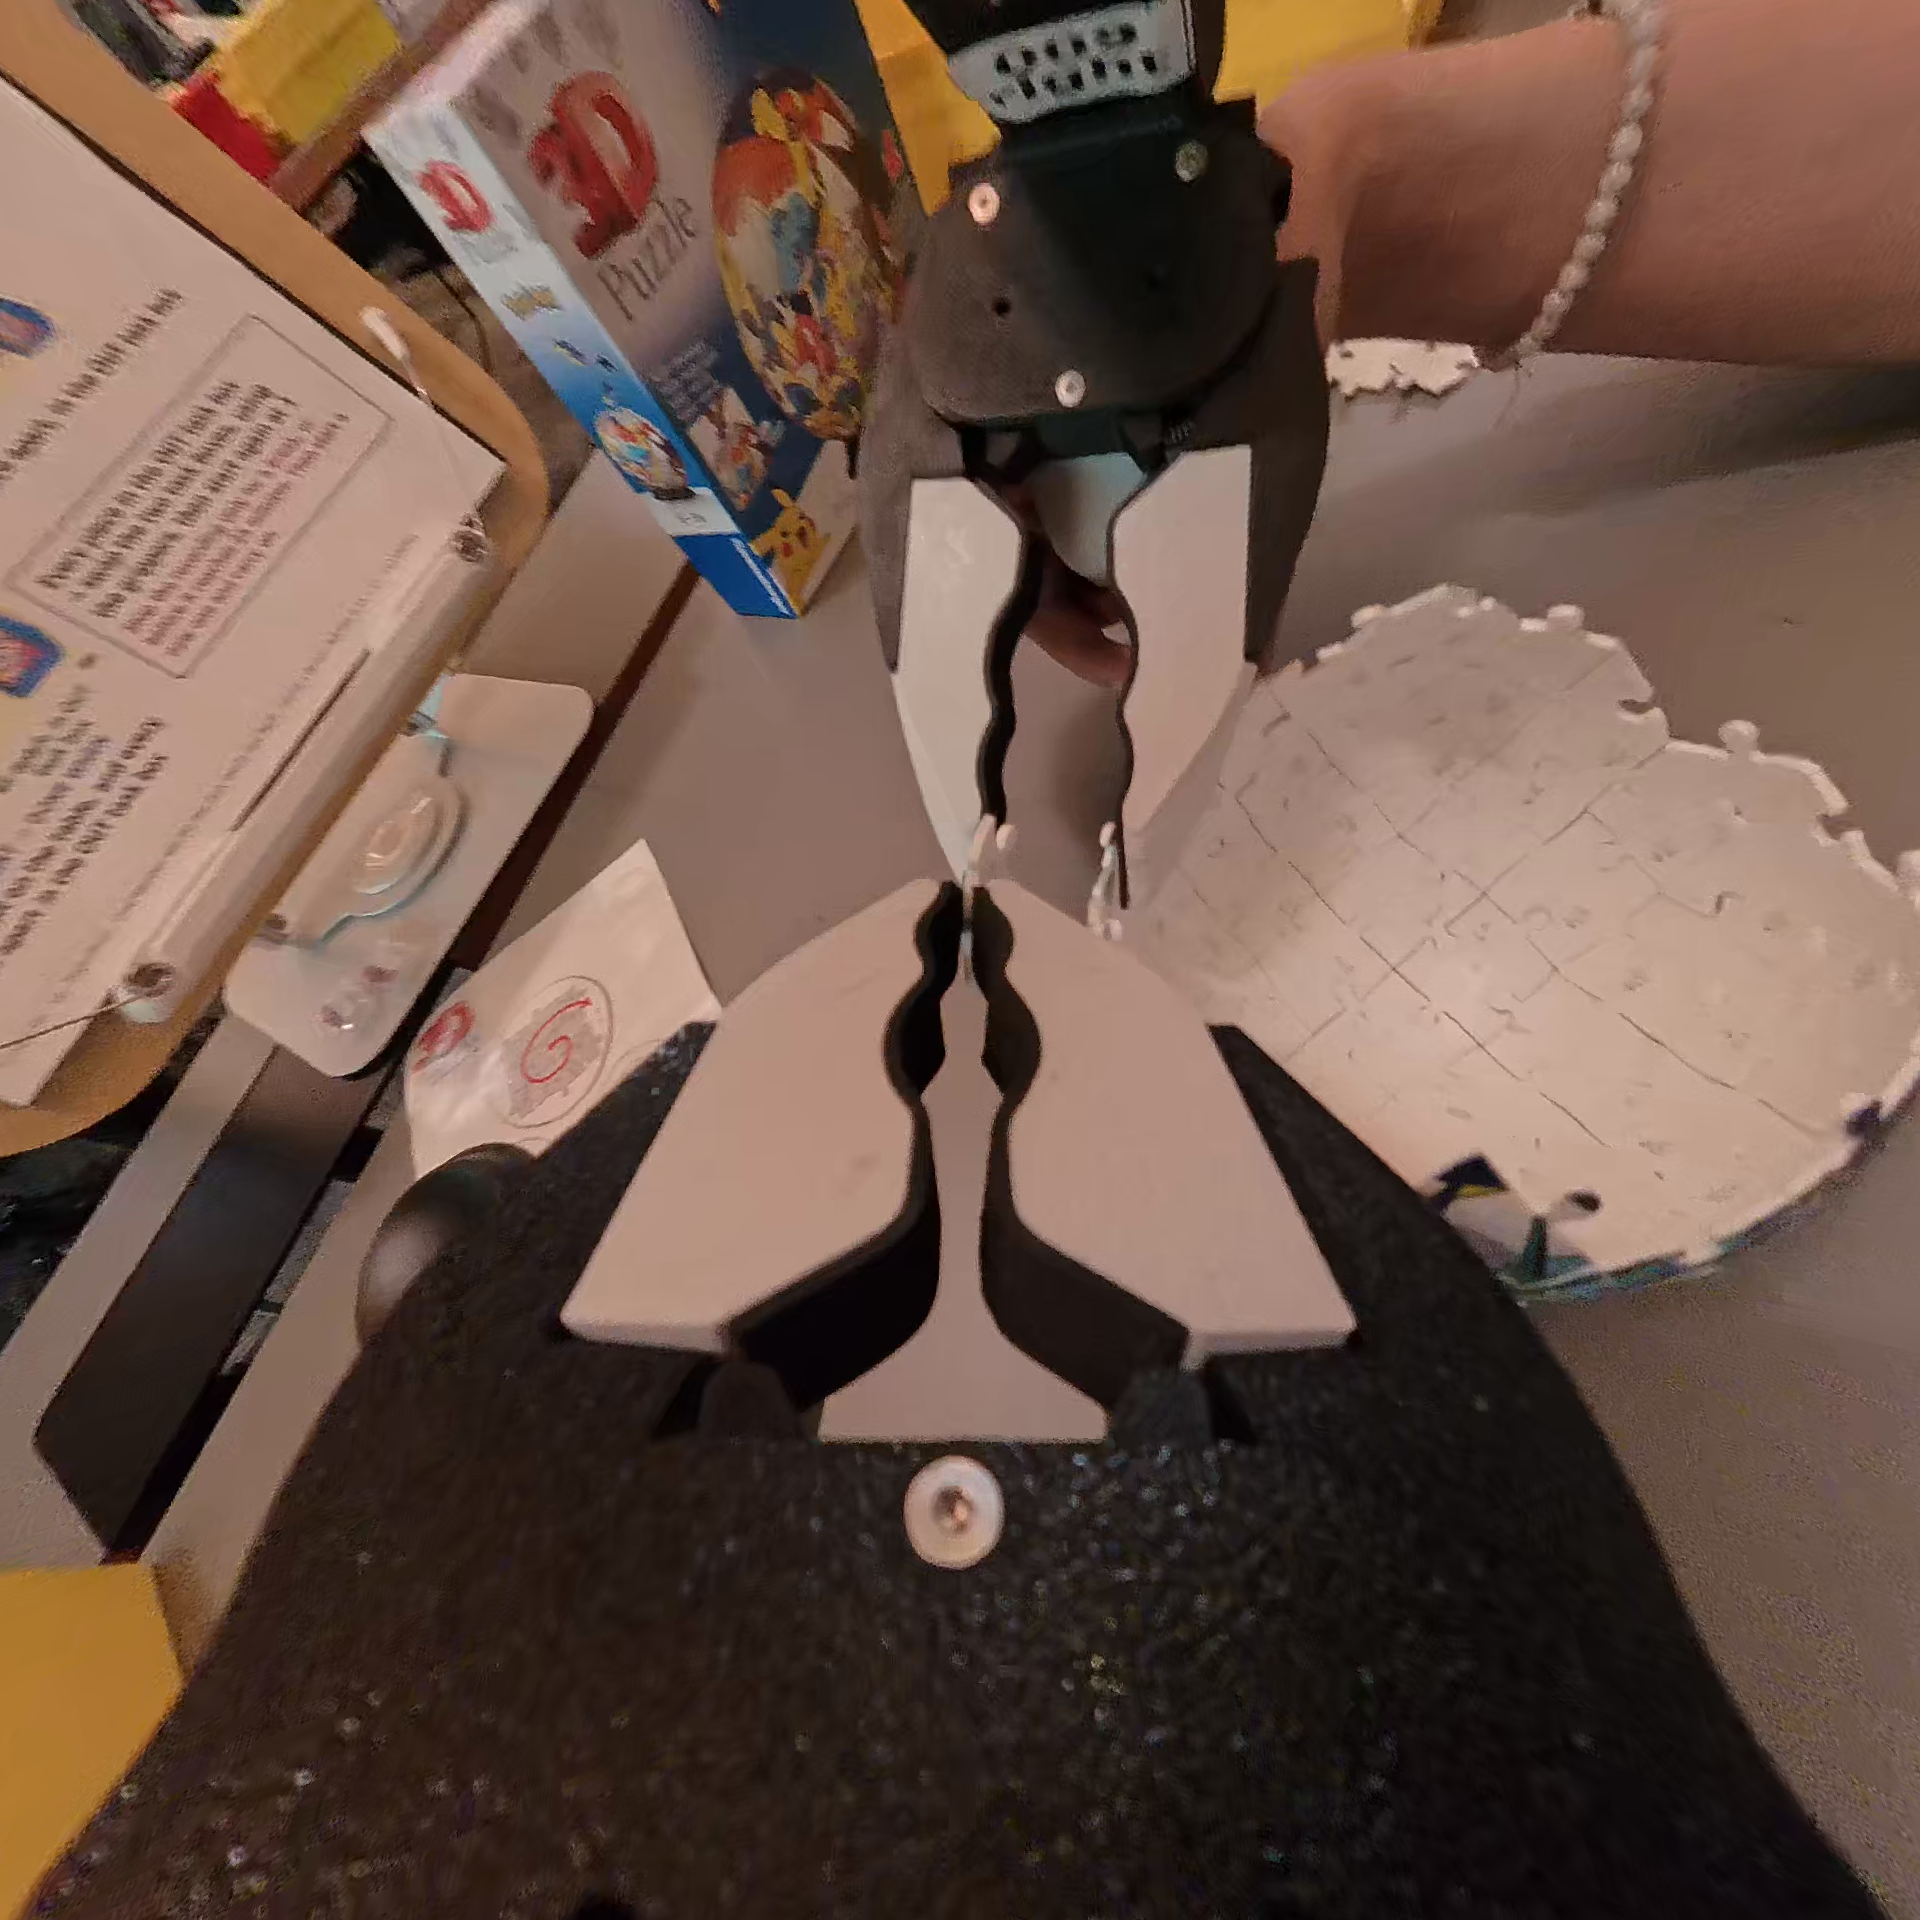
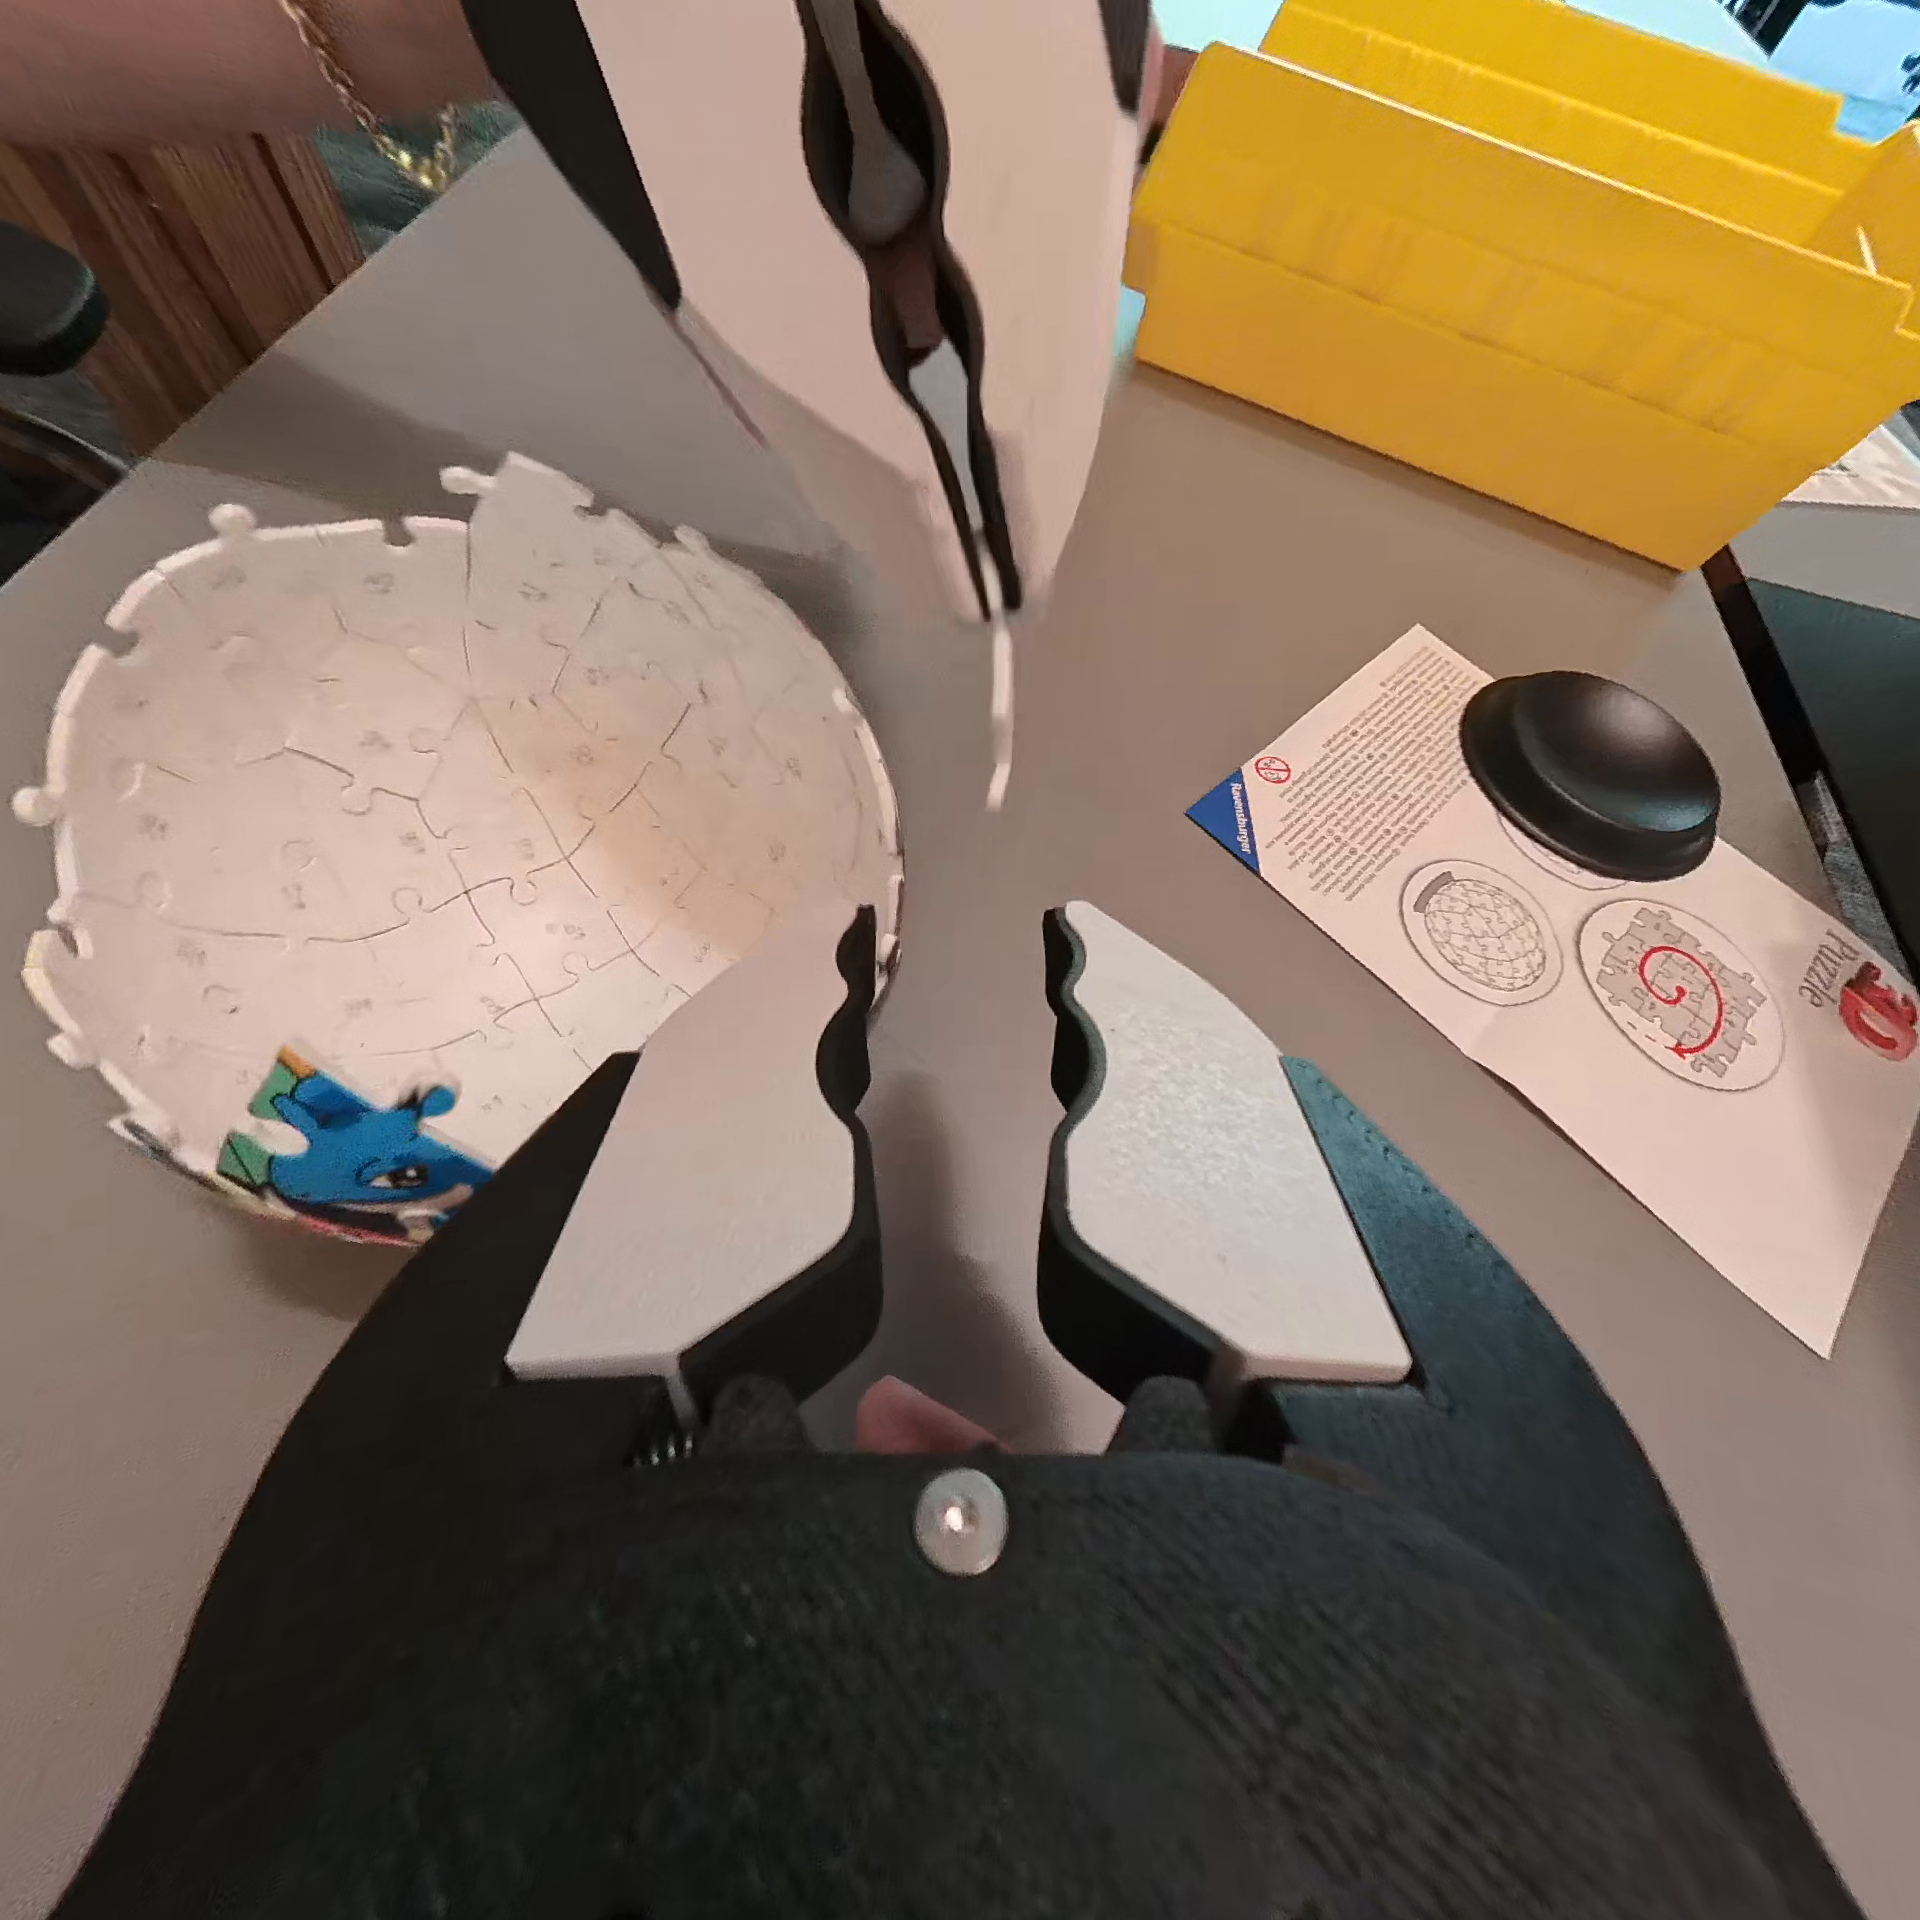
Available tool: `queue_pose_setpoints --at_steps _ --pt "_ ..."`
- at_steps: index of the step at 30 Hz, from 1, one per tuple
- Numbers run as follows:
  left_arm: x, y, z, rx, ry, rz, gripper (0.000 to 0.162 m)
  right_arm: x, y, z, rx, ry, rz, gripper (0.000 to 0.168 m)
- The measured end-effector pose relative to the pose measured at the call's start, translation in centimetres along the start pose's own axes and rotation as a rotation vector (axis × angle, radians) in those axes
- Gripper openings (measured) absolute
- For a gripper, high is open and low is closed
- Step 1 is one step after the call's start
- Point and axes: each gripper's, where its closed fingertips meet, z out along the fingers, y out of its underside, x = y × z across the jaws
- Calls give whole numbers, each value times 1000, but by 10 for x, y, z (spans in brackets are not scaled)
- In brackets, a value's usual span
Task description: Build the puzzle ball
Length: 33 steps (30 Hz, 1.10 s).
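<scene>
White puzzle piece (image 2: 1001, 717) sits edge-on, clamped at the tips of the left gripper (image 1: 971, 914), fingers (image 1: 790, 1122) shut tight on it w/ only a thin slot behind the tips. In the right wrist view that gripper comes down from the far side, piece hanging below its tips, above the grey table (image 2: 1143, 727). Right gripper (image 2: 956, 935) has its fingers (image 2: 1184, 1132) well apart, nothing between them; from the left wrist view it faces the left one tip to tip, one fingertip touching or nearly touching the piece, can't tell which.

Half-built puzzle ball (image 2: 457, 790), a white bowl-shaped shell w/ printed outside, rests on the table just left of the right gripper, rim knobs open all round. Instruction sheet (image 2: 1558, 987) w/ a black stand (image 2: 1590, 774) on it lies to the right; yellow bin (image 2: 1455, 343) far right; puzzle box (image 1: 665, 291) stands far left in the left wrist view.

Step in hand, prob.: piece held in the air, either a hand-over btwn grippers or lining up for the shell rim. Next move needs the piece turned so its tabs match a rim gap, w/ the right gripper steadying the shell, since it looks light and apt to rock.
</scene>
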Motion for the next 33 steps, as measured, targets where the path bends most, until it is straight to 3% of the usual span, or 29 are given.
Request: queue_pose_setpoints --at_steps 5,16,33 --pt "13 -16 -11 21 -6 -21 2 -1 1 -1 -23 -2 0 33" --pt "15 3 2 -17 -4 -67 2 -3 3 0 -85 -53 -68 44" --pt "6 12 4 -12 -47 -58 2 9 -24 8 -16 -118 -55 39"
